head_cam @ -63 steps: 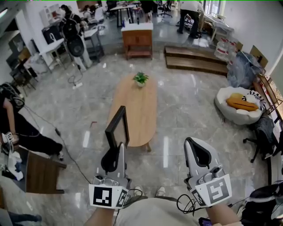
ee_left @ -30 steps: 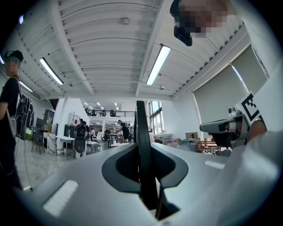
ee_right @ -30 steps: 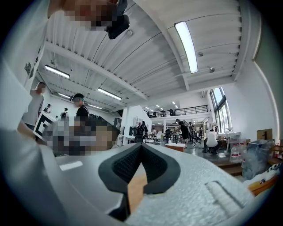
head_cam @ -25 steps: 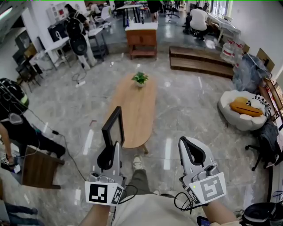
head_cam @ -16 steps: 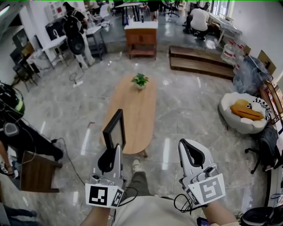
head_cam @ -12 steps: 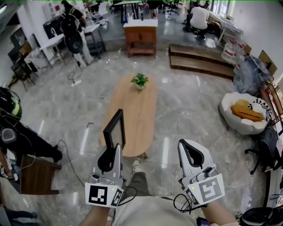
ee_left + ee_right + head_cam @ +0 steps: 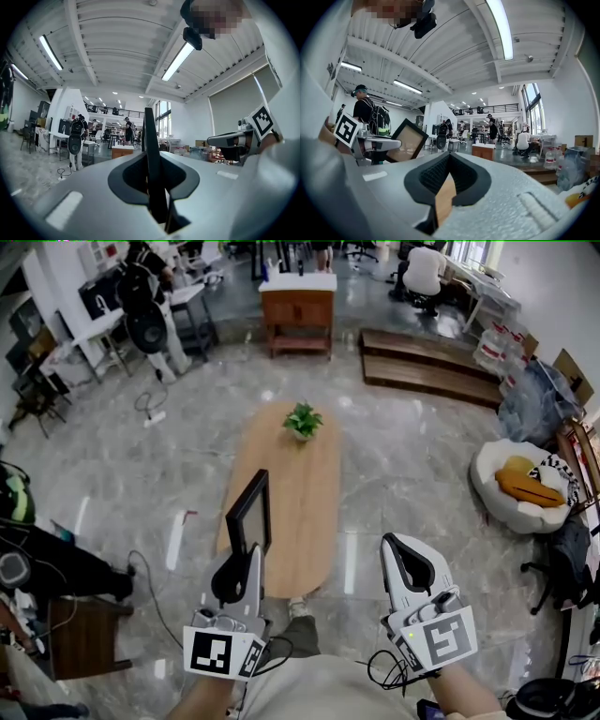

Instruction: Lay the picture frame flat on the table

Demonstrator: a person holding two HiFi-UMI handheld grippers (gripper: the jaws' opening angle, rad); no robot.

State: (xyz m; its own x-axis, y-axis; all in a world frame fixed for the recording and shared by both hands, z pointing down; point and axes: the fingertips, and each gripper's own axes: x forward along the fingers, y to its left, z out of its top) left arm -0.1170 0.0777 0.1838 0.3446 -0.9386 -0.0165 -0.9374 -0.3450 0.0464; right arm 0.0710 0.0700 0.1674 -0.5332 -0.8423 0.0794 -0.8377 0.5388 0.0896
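Observation:
A black picture frame (image 7: 249, 514) stands upright on edge in the air, over the near left rim of the oval wooden table (image 7: 305, 486). My left gripper (image 7: 246, 557) is shut on the frame's lower edge. In the left gripper view the frame (image 7: 149, 140) shows edge-on as a thin black strip clamped between the jaws of the left gripper (image 7: 151, 161). My right gripper (image 7: 401, 547) hovers to the right of the table's near end, shut with nothing in it. In the right gripper view the right gripper (image 7: 449, 158) points across the room, and the frame (image 7: 408, 139) shows its tan back.
A small potted plant (image 7: 302, 420) stands at the table's far end. A white beanbag with an orange cushion (image 7: 518, 482) lies at the right. A person (image 7: 23, 554) and a brown stool (image 7: 80, 638) are at the left. A wooden cabinet (image 7: 298, 310) and low steps (image 7: 431, 367) stand beyond.
The person has stepped towards the table, so its near end now lies closer beneath both grippers. The left gripper still holds the frame upright; the right gripper stays shut.

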